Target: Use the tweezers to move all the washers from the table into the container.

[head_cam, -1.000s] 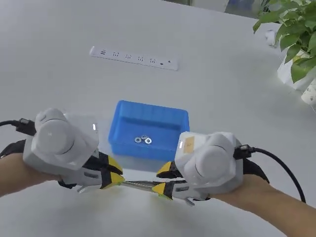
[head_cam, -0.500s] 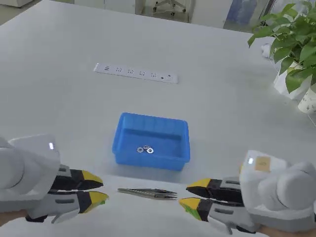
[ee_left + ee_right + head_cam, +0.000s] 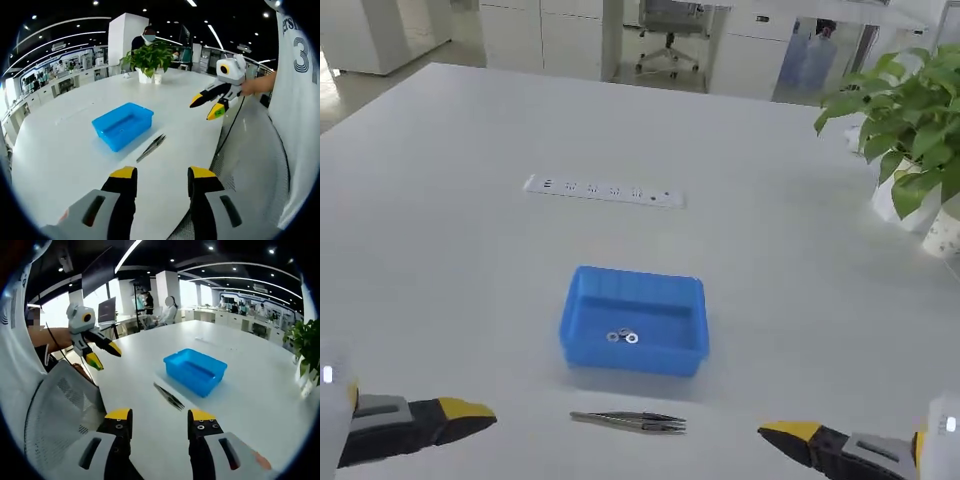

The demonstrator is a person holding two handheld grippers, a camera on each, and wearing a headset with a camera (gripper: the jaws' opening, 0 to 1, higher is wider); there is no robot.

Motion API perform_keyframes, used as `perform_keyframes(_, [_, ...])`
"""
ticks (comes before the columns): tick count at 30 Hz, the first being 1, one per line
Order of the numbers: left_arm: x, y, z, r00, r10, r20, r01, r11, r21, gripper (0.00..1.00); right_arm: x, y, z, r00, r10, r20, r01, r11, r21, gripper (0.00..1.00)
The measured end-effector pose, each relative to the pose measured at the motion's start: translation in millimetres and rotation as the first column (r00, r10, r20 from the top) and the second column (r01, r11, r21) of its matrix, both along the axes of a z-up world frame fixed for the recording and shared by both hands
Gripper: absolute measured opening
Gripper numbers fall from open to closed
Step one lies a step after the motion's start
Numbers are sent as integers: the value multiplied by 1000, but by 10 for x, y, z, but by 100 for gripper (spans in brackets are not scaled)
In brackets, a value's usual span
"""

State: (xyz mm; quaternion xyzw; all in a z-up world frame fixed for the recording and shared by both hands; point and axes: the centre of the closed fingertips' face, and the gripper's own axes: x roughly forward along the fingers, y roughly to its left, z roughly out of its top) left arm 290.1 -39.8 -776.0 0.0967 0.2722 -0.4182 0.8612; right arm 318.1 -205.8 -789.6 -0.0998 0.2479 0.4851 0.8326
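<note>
With your left tongs (image 3: 161, 175) and right tongs (image 3: 160, 416) gaping empty, the tweezers (image 3: 628, 422) lying by the near edge of the bench (image 3: 470, 250) and seemingly three washers (image 3: 622, 337) inside the container (image 3: 588, 300), scan it for strays.

Left gripper (image 3: 161, 175) and right gripper (image 3: 160, 416) well apart — fingers (image 3: 125, 172) parted, empty.

We list: white surface (image 3: 770, 250), power strip (image 3: 605, 190), potted plant (image 3: 905, 110), office chair (image 3: 668, 30), white cabinets (image 3: 550, 35), pillar (image 3: 122, 37), ceiling light strips (image 3: 216, 36).
</note>
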Motion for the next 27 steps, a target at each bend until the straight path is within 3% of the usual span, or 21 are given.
perform_keyframes(2, [8, -35, 128, 999, 51, 5, -50, 995, -92, 47, -33, -40, -30, 1000, -5, -5, 5, 1000, -20, 47])
perform_keyframes(3, [3, -29, 155, 998, 62, 7, -61, 993, -103, 49, -45, -69, -43, 1000, -16, -20, 16, 1000, -12, 47])
perform_keyframes(5, [-16, 6, 163, 997, 79, 12, -77, 993, -86, 53, -52, -98, -40, 999, -31, -16, 30, 999, -16, 47])
perform_keyframes(8, [-93, 26, 123, 996, 83, -24, -85, 994, -62, 58, -73, -122, 34, 999, -49, -11, 49, 999, 1, 47])
perform_keyframes(11, [-193, 31, 117, 998, 59, -2, -59, 998, -18, 59, -113, -125, 89, 999, -46, 4, 46, 999, 0, 47])
perform_keyframes(19, [-295, 9, 246, 997, 71, 32, -70, 997, -35, 65, -248, -166, 136, 999, -21, 37, 23, 999, -30, 49])
perform_keyframes(27, [-307, 12, 288, 995, 97, 30, -95, 994, -49, 69, -274, -161, 179, 998, -14, 67, 18, 999, -52, 50])
